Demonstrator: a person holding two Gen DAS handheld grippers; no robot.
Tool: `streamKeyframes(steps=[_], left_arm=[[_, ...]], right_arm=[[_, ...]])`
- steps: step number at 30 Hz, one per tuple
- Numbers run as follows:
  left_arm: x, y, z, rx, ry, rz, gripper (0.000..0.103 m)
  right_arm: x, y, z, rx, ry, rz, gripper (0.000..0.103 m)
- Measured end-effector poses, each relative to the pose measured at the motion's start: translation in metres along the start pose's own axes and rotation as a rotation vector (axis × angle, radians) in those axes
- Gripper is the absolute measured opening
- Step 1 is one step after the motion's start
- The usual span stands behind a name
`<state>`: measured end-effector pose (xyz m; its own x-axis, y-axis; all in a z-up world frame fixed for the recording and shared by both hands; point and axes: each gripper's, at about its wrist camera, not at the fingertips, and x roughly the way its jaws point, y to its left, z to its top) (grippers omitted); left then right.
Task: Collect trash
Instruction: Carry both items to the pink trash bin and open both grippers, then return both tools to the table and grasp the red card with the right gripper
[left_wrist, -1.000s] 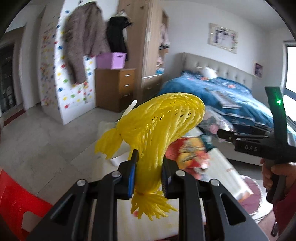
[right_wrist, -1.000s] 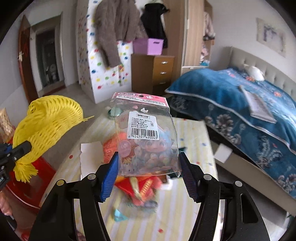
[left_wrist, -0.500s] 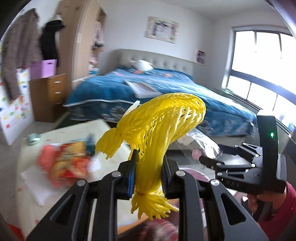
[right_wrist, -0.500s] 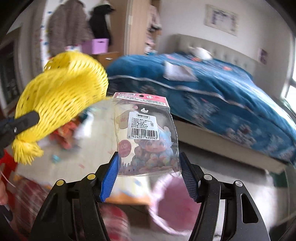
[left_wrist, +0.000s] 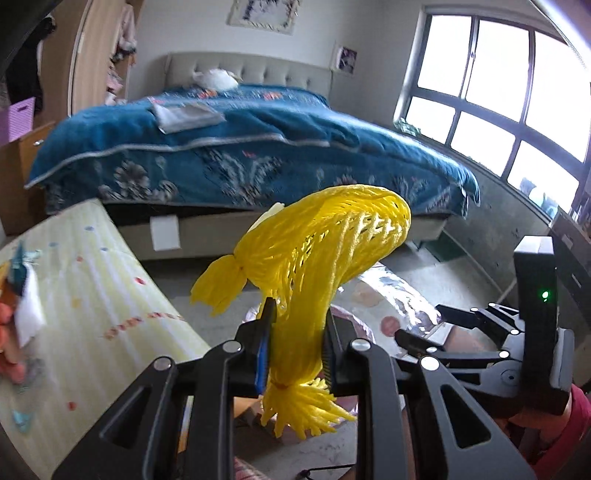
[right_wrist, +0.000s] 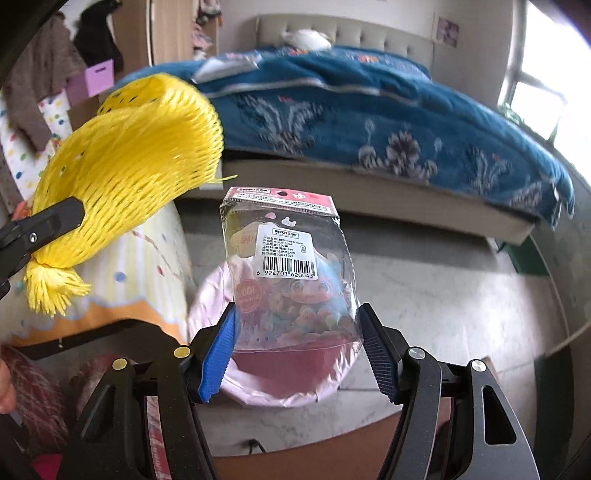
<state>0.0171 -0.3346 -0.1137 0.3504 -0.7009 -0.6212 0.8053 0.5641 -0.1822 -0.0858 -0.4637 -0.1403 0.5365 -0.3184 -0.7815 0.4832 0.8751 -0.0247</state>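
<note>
Pinching a yellow net (left_wrist: 317, 266) near its tied end, the left gripper (left_wrist: 295, 350) holds it up in the air. The right gripper (right_wrist: 297, 350) clamps a clear packet (right_wrist: 291, 269) by its lower sides, directly above a pink-lined bin (right_wrist: 280, 384) on the floor, beside the table (left_wrist: 92, 295).

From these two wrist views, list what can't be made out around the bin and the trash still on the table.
- Bin, right wrist view: its inside is mostly covered by the clear packet in the right tongs.
- Bin, left wrist view: almost wholly behind the yellow foam net in the left tongs.
- Table trash, left wrist view: cut off at the left edge and blurred.
</note>
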Motion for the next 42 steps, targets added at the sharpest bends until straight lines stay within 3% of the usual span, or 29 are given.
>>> streamKeyframes(steps=[5, 7, 9, 11, 16, 26, 32, 42], left_arm=[[0.025, -0.007, 0.001, 0.015, 0.054, -0.015, 0.023], [0.034, -0.009, 0.001, 0.018, 0.077, -0.013, 0.031], [0.045, -0.007, 0.001, 0.012, 0.106, -0.012, 0.048], [0.05, -0.006, 0.0, 0.007, 0.122, -0.008, 0.062], [0.046, -0.003, -0.006, 0.024, 0.133, -0.004, 0.066], [-0.022, 0.025, -0.014, 0.023, 0.047, 0.121, 0.067], [-0.075, 0.056, -0.023, -0.041, -0.004, 0.211, 0.069], [-0.159, 0.133, -0.055, -0.17, -0.06, 0.458, 0.074]], right_arm=[[0.03, -0.01, -0.005, 0.018, 0.068, 0.009, 0.067], [0.043, -0.012, -0.005, 0.029, 0.085, 0.017, 0.07], [0.057, -0.013, -0.004, 0.042, 0.104, 0.022, 0.081], [0.067, -0.015, -0.004, 0.051, 0.126, 0.012, 0.082], [0.063, -0.016, -0.012, 0.044, 0.14, 0.001, 0.083], [0.008, -0.01, 0.001, 0.069, 0.019, 0.051, 0.083], [-0.024, 0.037, 0.022, -0.001, -0.063, 0.15, 0.083], [-0.046, 0.135, 0.037, -0.172, -0.1, 0.257, 0.083]])
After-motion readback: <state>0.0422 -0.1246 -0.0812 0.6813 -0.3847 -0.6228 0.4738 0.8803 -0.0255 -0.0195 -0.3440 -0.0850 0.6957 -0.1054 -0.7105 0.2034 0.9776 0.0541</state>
